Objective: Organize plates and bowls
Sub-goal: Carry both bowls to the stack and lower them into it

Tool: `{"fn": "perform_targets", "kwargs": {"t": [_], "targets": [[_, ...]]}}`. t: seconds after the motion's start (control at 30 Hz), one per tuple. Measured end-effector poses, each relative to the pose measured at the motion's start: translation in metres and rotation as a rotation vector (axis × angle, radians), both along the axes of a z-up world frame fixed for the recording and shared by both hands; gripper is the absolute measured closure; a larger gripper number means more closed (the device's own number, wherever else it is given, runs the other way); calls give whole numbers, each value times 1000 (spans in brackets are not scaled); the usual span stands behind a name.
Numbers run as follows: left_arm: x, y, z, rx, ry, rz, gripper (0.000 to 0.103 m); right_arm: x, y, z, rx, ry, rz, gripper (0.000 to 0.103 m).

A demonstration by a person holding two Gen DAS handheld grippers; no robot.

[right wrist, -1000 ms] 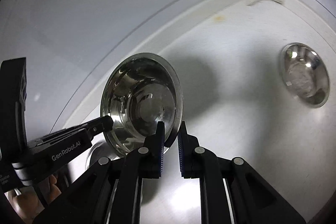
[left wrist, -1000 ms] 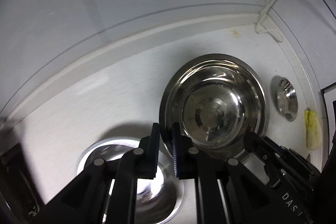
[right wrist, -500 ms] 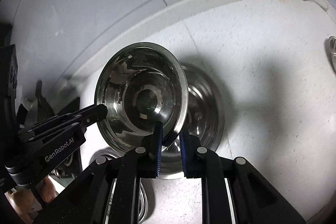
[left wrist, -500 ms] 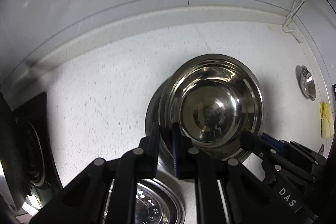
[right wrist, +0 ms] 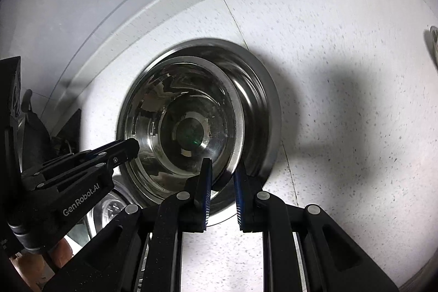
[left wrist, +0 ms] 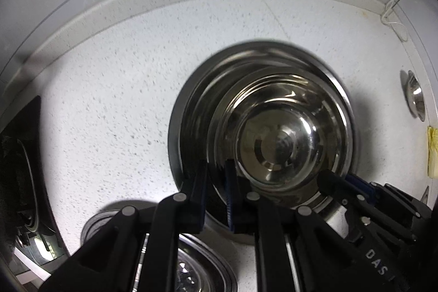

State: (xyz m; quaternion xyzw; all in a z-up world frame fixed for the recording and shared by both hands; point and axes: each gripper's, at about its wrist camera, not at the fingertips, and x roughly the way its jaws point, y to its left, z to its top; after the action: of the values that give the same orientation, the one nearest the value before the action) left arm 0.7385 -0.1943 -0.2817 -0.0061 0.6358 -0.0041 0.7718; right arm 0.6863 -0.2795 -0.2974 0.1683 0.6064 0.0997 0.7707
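Both tongs, the left tongs point(left wrist: 216, 192) and right tongs point(right wrist: 221, 192), pinch the shiny bowl's point(right wrist: 183, 127) rim. It sits inside the big bowl point(right wrist: 262, 111) on the worktop point(right wrist: 342, 73), nearly stacked. A small dish point(left wrist: 414, 97) waits.

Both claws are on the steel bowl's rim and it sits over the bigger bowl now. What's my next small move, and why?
Probably lower it a touch further, then open both claws. The smaller bowl sits inside the larger bowl but tilted and off-centre, so it does not look seated. The left claw and right claw each straddle its rim; the right one's pads look slightly apart. The white countertop around the stack shows nothing in the way.
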Motion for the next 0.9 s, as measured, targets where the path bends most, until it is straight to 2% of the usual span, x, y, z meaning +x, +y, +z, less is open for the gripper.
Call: {"fn": "perform_targets", "kwargs": {"t": [0.07, 0.2, 0.53, 0.6, 0.73, 0.9], "targets": [[-2, -2, -10, 10, 3, 15, 90, 3, 7, 2, -16, -22, 21, 91], [-6, 0, -20, -21, 15, 57, 89, 6, 14, 6, -57, -40, 54, 93], [-9, 7, -21, -61, 17, 97, 89, 8, 18, 7, -78, -36, 77, 92], [-10, 11, -21, -63, 23, 104, 89, 9, 18, 8, -65, -34, 73, 87], [-10, 17, -15, -63, 21, 124, 89, 12, 19, 12, -33, -41, 72, 62], [-11, 19, -3, -52, 3, 125, 89, 13, 19, 15, -25, -51, 75, 60]]}}
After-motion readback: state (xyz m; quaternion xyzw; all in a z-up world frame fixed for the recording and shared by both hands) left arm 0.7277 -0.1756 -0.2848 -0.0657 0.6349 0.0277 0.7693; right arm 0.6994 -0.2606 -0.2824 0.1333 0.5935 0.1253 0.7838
